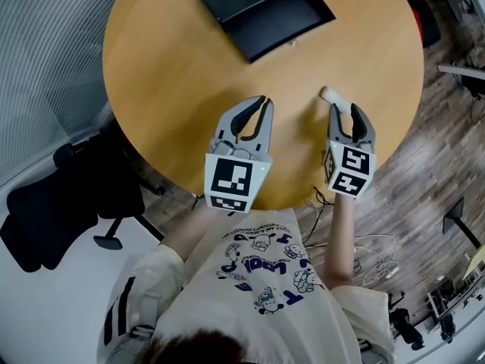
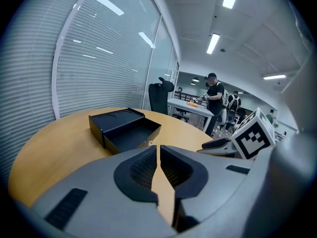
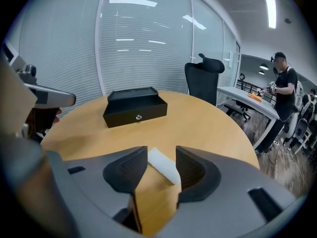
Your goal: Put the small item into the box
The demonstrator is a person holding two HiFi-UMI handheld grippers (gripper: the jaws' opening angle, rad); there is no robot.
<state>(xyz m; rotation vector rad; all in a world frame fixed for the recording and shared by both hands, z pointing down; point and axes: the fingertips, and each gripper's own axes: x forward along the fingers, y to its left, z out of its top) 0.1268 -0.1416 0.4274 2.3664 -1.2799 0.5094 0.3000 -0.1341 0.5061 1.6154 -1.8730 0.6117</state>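
Observation:
A small white block (image 1: 334, 97) lies on the round wooden table (image 1: 174, 74), near its right front edge. My right gripper (image 1: 346, 112) is open around it: in the right gripper view the block (image 3: 163, 165) sits between the spread jaws, leaning toward the right pad. The black box (image 1: 261, 10) stands open at the far side of the table, its lid flat behind it; it also shows as the box (image 2: 124, 128) and the box (image 3: 134, 110). My left gripper (image 1: 265, 101) hovers to the left of the right one, shut with nothing in its jaws (image 2: 158, 150).
The table's front edge runs just under both grippers. A black office chair (image 1: 61, 196) stands left of the table, and cables (image 1: 371, 252) lie on the wood floor at the right. People work at desks (image 2: 190, 105) in the background.

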